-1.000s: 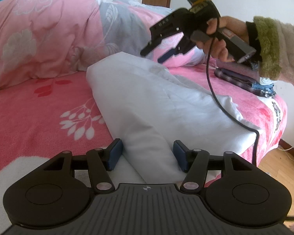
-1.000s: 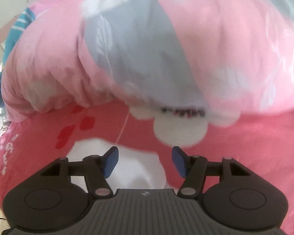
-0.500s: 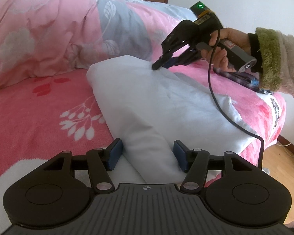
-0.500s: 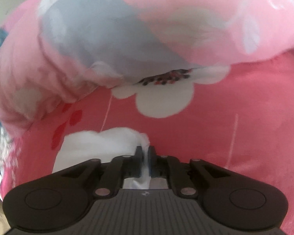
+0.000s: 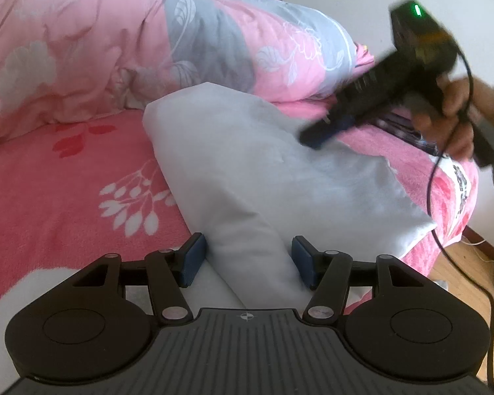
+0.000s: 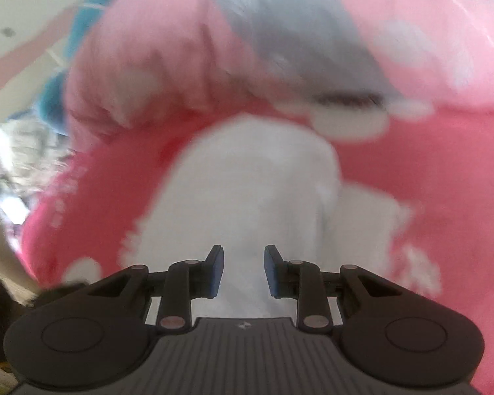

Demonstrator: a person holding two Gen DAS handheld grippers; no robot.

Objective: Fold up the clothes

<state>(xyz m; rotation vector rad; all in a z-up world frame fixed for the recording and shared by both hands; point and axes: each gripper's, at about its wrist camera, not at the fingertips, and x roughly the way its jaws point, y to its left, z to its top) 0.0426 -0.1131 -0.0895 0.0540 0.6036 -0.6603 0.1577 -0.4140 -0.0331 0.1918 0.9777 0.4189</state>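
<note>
**White garment on bed, both grippers at it**

Left wrist view: the white garment [image 5: 247, 164] is seen spread across the pink floral bed sheet [image 5: 66, 197], reaching from the near edge up toward the pink-and-grey duvet [image 5: 148, 49] bunched at the back. The left gripper [image 5: 247, 260] is set low over the garment's near end. Its blue-padded fingers [image 5: 192, 260] are held about half open, with a raised fold of white cloth between them; whether the pads press on it cannot be told. The right gripper [image 5: 326, 131] is seen at the far right, blurred, held by a hand [image 5: 457, 115] with a fuzzy green cuff, tips at the garment's far edge. A black cable [image 5: 438, 197] hangs from it. Wooden floor [image 5: 471, 263] is visible past the bed's edge.

Right wrist view: the frame is heavily blurred. The right gripper [image 6: 243, 270] is pointed down at the garment [image 6: 253, 191], which is bunched on the bed sheet [image 6: 444, 181] below the duvet [image 6: 411, 33]. Its fingers [image 6: 214, 270] are narrowly parted and opening. White cloth is seen in the gap, with no clear pad contact.
</note>
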